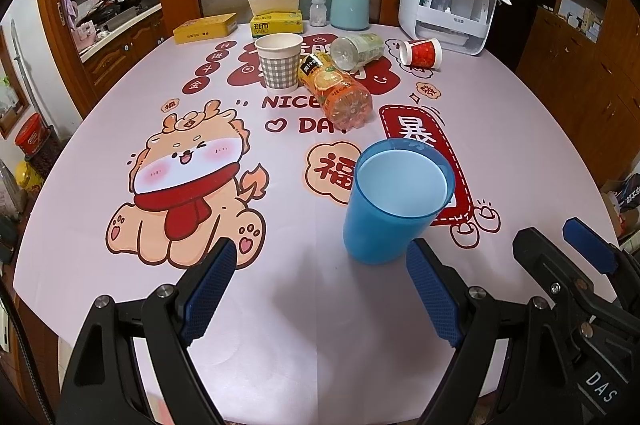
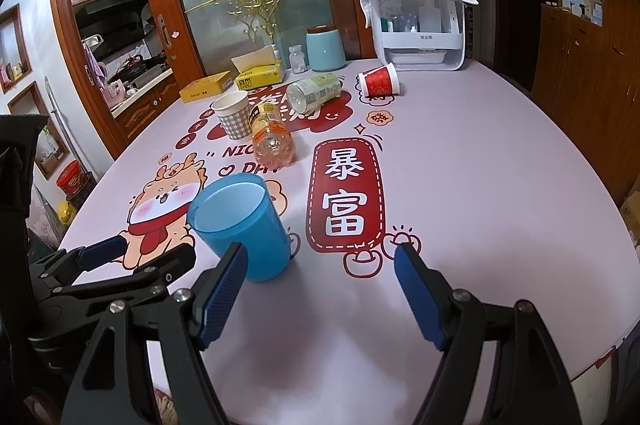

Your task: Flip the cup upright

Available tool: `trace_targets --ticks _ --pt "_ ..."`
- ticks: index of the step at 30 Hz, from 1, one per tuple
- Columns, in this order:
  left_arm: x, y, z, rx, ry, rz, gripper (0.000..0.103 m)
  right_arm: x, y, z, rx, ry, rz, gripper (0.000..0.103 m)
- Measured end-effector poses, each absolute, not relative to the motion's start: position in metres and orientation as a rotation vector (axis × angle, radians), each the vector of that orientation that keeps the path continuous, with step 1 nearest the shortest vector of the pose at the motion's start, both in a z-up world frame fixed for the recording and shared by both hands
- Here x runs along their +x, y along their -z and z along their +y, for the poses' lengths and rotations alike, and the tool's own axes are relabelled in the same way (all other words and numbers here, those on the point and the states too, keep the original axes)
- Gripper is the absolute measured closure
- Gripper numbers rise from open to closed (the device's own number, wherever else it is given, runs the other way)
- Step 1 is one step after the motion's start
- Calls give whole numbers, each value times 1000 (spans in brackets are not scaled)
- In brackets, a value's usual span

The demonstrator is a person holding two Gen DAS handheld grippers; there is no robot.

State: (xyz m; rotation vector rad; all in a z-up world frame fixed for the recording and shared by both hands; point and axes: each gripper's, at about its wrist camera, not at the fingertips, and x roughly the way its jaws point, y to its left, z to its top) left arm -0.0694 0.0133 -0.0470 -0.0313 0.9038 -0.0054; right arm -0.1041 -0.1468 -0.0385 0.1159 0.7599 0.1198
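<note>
Blue cup (image 1: 394, 203) stands mouth-up on the tablecloth (image 1: 280, 285), axis vertical, just ahead of the left gripper (image 1: 320, 289), toward its right finger (image 1: 434, 295) and outside the right gripper (image 2: 320, 295), past its left finger (image 2: 224, 291). Left looks nearer. Both sets of jaws gape wide, holding and touching nothing; flip looks done.

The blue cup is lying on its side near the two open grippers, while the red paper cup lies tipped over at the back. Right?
Not quite: the blue cup stands upright, mouth up, as the left wrist view shows. The left gripper and right gripper are open, and the red paper cup lies tipped over.
</note>
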Motion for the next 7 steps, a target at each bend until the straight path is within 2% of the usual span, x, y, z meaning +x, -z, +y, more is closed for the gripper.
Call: trace_targets --ticks 7 --pt "-70 47 13 -36 5 911 17 -104 37 -147 116 -118 756 27"
